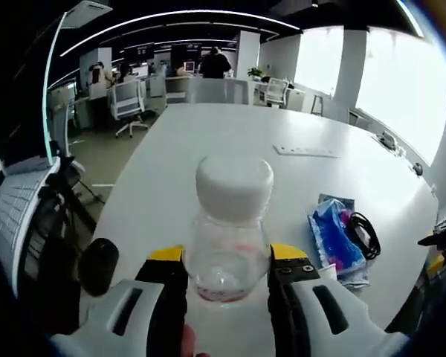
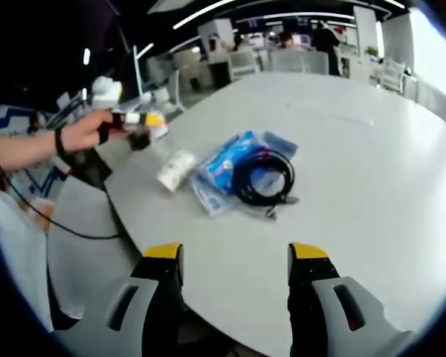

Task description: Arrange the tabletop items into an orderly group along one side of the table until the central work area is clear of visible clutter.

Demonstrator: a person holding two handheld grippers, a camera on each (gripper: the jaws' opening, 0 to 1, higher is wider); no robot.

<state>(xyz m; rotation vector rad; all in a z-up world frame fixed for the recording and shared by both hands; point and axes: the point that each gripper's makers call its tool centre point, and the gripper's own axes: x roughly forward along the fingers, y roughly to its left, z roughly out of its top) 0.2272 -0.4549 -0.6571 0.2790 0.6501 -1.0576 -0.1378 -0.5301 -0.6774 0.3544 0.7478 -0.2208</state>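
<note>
Two grippers: our left gripper (image 1: 227,271) clamps a clear plastic white-capped bottle (image 1: 230,230); right gripper (image 2: 236,260) fingers gape above the white desk (image 2: 357,149); no legible labels.

White table (image 1: 230,141), large, rounded edge, smooth top; runs from the lower frame to the upper centre in the left gripper view. Flat pale strip (image 1: 306,151) lies on it, right of centre, far side. Blue plastic packet (image 1: 334,238) lies at lower right near the table edge, black coiled cable (image 1: 363,234) resting on its right side. In the right gripper view the packet (image 2: 234,167) sits mid-frame with the cable (image 2: 264,177) looped on top.
</note>
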